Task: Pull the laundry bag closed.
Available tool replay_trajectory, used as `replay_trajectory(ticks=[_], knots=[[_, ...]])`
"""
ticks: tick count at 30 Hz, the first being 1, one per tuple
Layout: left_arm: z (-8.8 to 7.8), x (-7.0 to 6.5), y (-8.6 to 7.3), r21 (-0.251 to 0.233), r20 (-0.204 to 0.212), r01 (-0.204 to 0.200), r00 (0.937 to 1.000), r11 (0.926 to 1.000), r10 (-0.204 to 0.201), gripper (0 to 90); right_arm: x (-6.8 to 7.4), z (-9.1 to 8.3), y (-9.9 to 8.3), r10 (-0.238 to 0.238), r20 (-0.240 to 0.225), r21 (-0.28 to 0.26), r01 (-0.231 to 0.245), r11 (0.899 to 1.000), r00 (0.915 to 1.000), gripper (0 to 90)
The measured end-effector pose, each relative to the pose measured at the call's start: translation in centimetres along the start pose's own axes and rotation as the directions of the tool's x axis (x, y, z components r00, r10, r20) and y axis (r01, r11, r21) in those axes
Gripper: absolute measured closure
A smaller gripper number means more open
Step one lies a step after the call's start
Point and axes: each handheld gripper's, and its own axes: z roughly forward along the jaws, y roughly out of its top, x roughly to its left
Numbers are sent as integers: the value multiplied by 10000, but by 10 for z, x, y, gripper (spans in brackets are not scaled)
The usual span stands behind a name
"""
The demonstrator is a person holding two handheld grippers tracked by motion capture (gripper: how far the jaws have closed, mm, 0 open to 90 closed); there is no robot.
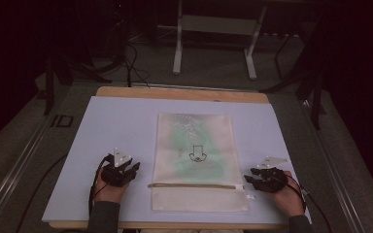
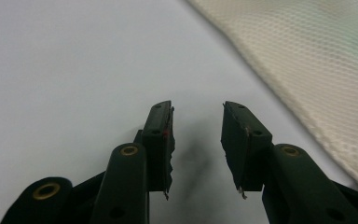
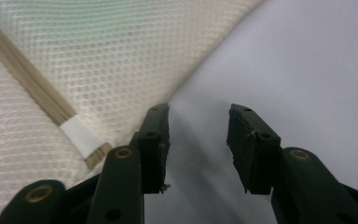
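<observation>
Black, angular hand-held gripper (image 1: 132,167) in each hand, brass-ringed screw holes, grey three-cornered top plates, trailing black cables, dark grey sleeves.

High view: dim and underexposed; the surroundings beyond the table (image 1: 126,92) fall into near-black with a reddish cast at the left and right edges; the pale mat (image 1: 111,131) is the brightest zone, evenly lit from above, without glare; overall definition soft and slightly grainy. Left gripper view: brighter, diffuse light; soft shadow lies on the mat between and below the jaws; mesh bag (image 2: 317,60) sharp nearby, blurring toward the top edge. Right gripper view: similar light; faint smeared shadow between the jaws; bag weave crisp at centre, softening toward the corners.
</observation>
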Motion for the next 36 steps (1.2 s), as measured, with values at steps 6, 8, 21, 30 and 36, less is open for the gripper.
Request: replay_trajectory(ticks=[6,8,21,30,36], knots=[[0,2,1,-51,370,350,9987,9994,-348,629,3,-1,1,-217,-31,15,217,9998,9998,581],[0,3,1,-27,407,396,9984,9992,-394,629,4,-2,2,-273,-54,-52,272,9996,9996,586],[1,2,1,50,743,294,9968,9996,-297,624,12,-14,16,-766,-176,130,769,9970,9969,630],[0,3,1,-1,927,424,9948,9991,-422,624,21,-9,37,-1654,-472,728,1686,9830,9851,622],[0,4,1,-29,958,431,9945,9991,-426,624,29,-5,46,-1784,-861,600,1839,9811,9802,616]])
